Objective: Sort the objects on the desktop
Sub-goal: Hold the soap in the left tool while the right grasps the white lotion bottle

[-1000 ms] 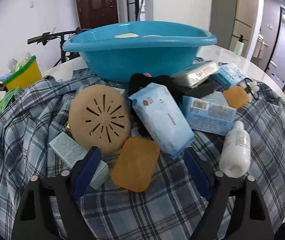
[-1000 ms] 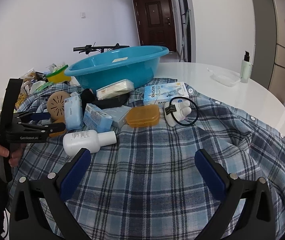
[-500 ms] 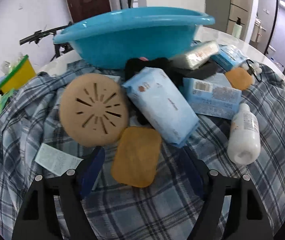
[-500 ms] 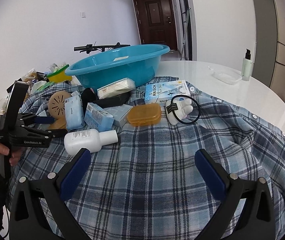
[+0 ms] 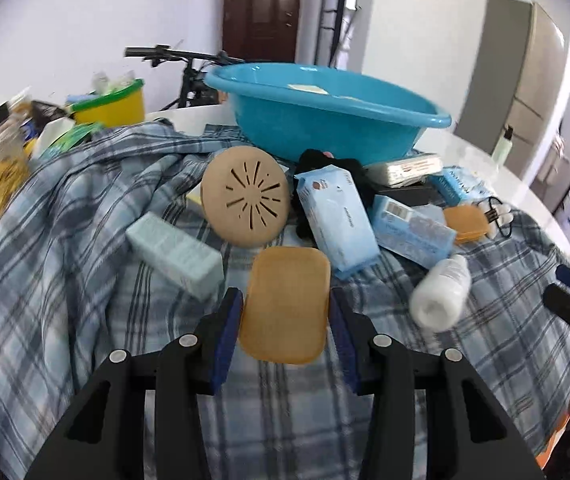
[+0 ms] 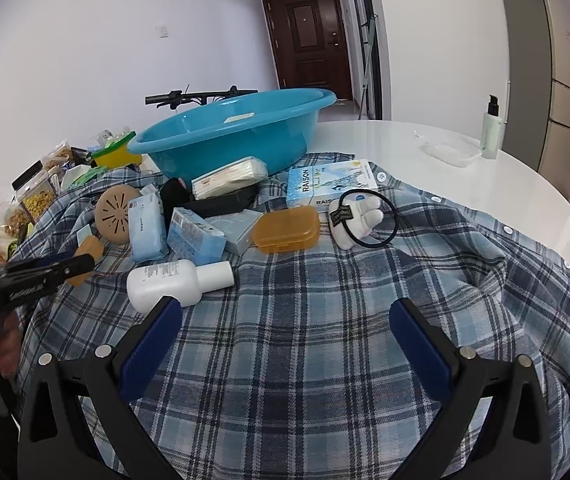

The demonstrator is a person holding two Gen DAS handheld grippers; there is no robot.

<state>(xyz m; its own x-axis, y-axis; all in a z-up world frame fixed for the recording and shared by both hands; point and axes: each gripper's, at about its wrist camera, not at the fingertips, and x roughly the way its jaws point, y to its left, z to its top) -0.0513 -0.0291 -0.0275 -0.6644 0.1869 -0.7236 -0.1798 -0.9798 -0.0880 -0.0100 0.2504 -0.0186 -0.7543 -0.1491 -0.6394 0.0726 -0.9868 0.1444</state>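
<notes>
My left gripper [image 5: 285, 312] is shut on a flat orange-brown rounded pad [image 5: 285, 304], its blue pads touching both sides. The pad is lifted a little above the plaid cloth. From the right wrist view the left gripper [image 6: 81, 264] holds the same pad [image 6: 87, 254] at the left. Behind it lie a round tan perforated disc [image 5: 245, 196], a pale blue tissue pack [image 5: 337, 220], a mint box [image 5: 175, 254] and a white bottle [image 5: 441, 292]. A blue basin [image 5: 325, 112] stands at the back. My right gripper [image 6: 285, 328] is open and empty over bare cloth.
An orange pill case [image 6: 287, 228], a white plush toy with a black hair band [image 6: 359, 216], a RAISON box [image 6: 331, 182] and blue packets [image 6: 195, 236] lie on the plaid shirt [image 6: 325, 340]. A yellow bucket [image 5: 109, 104] and snack jars stand left. A clear tray [image 6: 451, 152] and pump bottle [image 6: 491, 130] stand at the back right.
My left gripper closed from wide open onto the orange-brown pad and raised it, tilting its view upward. The right gripper has stayed still and open.
</notes>
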